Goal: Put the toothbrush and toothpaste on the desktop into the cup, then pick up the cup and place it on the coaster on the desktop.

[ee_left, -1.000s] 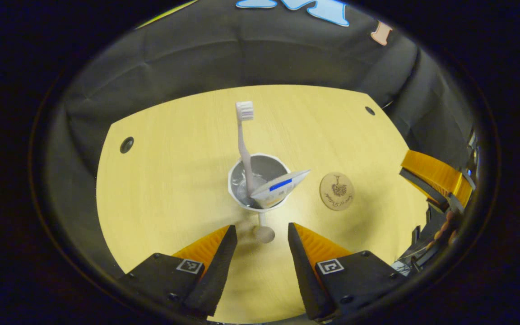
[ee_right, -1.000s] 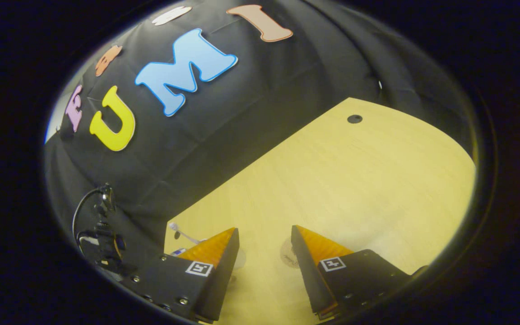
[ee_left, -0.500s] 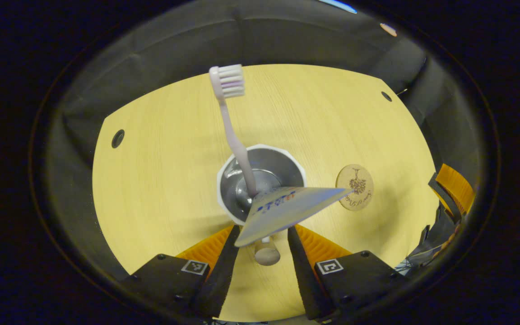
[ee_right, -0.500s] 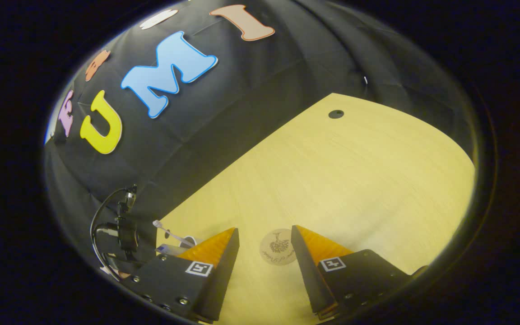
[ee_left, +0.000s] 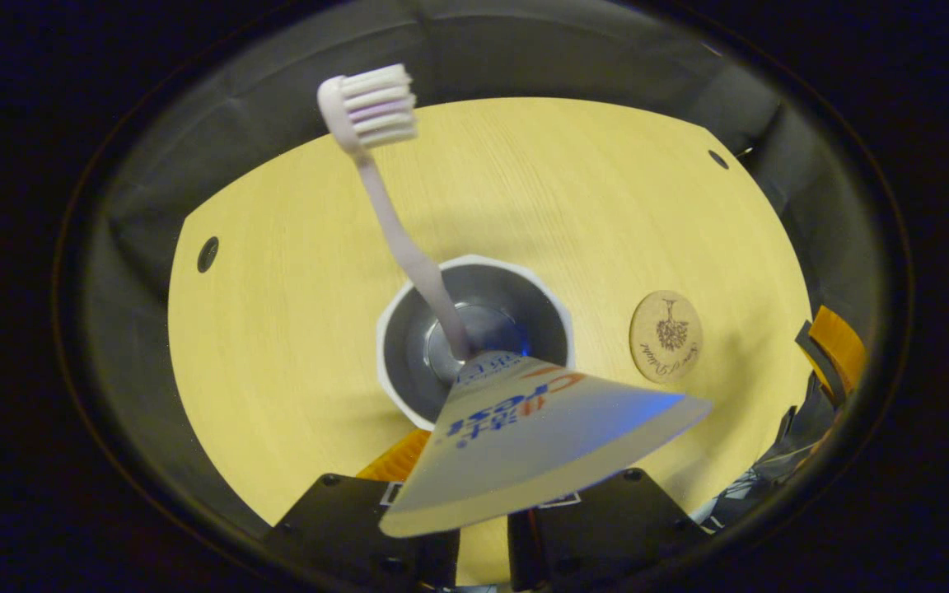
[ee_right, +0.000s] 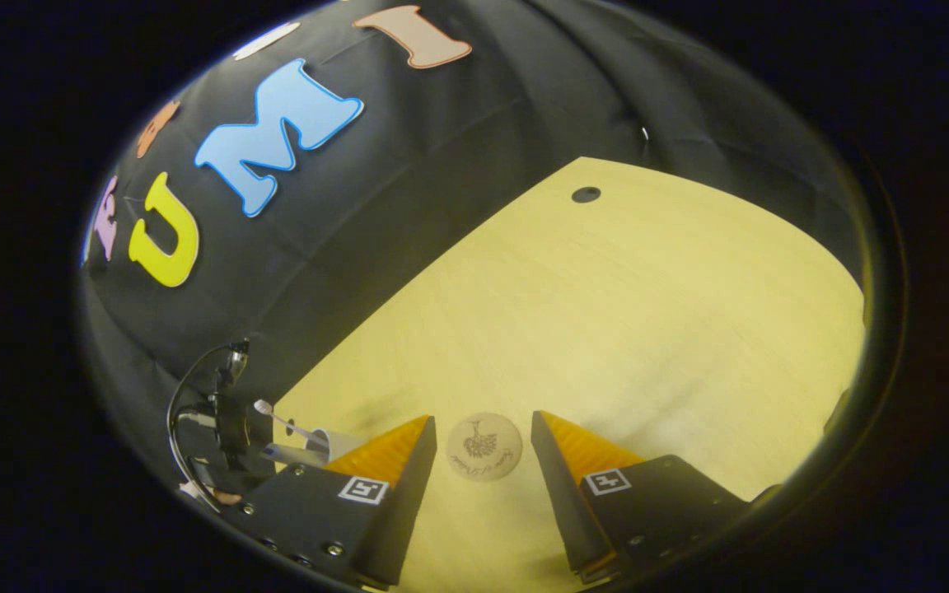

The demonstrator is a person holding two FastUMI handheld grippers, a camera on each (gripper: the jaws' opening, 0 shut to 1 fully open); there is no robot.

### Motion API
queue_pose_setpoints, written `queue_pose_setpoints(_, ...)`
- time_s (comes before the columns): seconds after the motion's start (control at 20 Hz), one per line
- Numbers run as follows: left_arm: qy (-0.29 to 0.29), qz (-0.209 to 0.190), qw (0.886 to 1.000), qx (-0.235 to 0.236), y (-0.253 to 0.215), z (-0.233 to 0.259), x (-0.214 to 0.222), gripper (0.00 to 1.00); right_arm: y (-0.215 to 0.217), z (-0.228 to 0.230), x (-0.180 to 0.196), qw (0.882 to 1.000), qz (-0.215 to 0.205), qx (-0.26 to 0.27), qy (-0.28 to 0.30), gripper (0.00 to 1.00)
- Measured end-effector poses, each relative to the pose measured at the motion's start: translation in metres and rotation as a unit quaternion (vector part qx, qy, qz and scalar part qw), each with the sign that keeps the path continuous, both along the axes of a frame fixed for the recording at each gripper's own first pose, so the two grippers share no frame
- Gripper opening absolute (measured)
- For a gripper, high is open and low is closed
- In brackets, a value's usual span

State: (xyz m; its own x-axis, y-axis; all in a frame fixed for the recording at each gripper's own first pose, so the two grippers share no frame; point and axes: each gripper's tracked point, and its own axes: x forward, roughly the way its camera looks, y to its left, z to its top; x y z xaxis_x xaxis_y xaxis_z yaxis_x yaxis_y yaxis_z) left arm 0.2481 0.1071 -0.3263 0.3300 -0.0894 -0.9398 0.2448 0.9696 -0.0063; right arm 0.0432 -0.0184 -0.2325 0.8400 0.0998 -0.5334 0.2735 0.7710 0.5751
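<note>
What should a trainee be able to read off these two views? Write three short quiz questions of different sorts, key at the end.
1. True or false: the cup stands on the coaster.
2. The toothbrush and toothpaste are: A in the cup; B lying beside it; C on the coaster.
3. Fill in: in the right gripper view, the right gripper has its jaws ____.

Key: 1 false; 2 A; 3 open.

toothpaste [ee_left: 540, 436] hides the left gripper's [ee_left: 483, 535] fingers.
</note>
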Motion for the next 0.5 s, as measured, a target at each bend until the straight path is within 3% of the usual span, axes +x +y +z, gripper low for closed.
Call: queue_pose_setpoints(0.5, -0.014, -0.006, 1.000, -0.021, -0.016, 0.009, 0.001, 0.40, 0.001, -0.009, 0.001, 1.000, 0.005, 0.004, 0.014, 0.71)
